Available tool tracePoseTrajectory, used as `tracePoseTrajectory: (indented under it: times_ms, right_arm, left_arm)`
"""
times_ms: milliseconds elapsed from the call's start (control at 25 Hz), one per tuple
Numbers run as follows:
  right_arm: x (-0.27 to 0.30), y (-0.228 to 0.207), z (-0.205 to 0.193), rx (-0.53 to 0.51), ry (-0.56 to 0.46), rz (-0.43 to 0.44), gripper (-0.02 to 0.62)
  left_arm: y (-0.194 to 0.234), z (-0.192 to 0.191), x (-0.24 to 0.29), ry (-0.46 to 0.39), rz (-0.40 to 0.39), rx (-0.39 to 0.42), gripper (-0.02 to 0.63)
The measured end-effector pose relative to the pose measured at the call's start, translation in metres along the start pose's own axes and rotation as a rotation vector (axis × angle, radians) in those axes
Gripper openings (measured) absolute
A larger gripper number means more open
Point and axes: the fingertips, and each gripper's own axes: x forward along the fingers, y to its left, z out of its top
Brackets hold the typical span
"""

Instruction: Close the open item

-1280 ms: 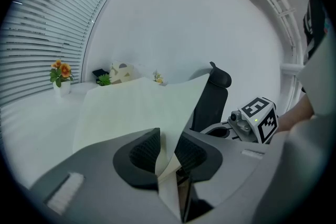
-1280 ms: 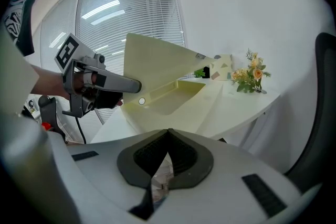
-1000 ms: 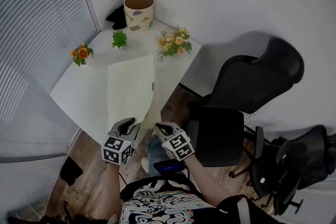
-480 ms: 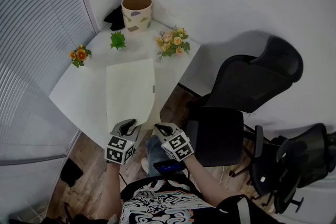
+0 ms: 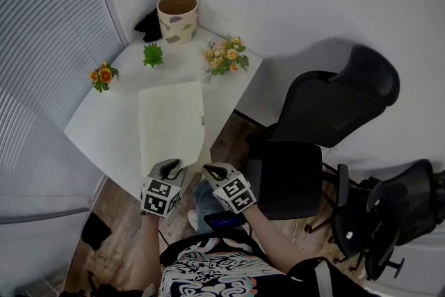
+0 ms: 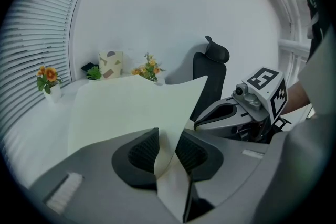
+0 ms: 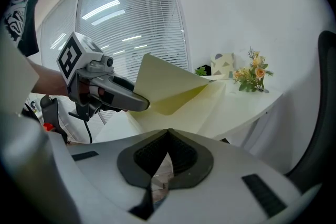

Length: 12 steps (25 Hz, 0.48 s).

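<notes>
**A:** Head view first. Where is the item?

**B:** The pale-yellow flat card folder (image 5: 172, 123) lies on the white bench (image 5: 97, 129), with its near end toward the bench's front edge. The left tongs (image 5: 167, 165) are at its near corner. The right tongs (image 5: 211, 170) hang just beside them, off the bench and touching nothing.

**A:** Left gripper view?

**B:** The folder's top cover (image 6: 131, 105) runs between the 2 pads, which pinch its corner. The jaws are easing apart around it. Judgement: the corner grip lets the cover be swung down under control, not dropped.

**A:** Right gripper view?

**B:** The right tongs are clenched with nothing between them, and only floor shows through the gap below the pads. From this side the cover stands raised over the lower leaf in a wedge, so the folder is not yet shut. Judgement: the right tongs are kept close as a spare, likely to press the cover flat once it is laid down.
</notes>
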Motion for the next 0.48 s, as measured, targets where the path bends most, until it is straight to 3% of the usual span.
tracePoseTrajectory:
  times_ms: [480]
  right_arm:
    - [0.0004,-0.0001,0.001,0.002,-0.001,0.011,0.003]
  left_arm:
    - [-0.0018,-0.0067,0.0081,0.073,-0.003,0.046,0.092]
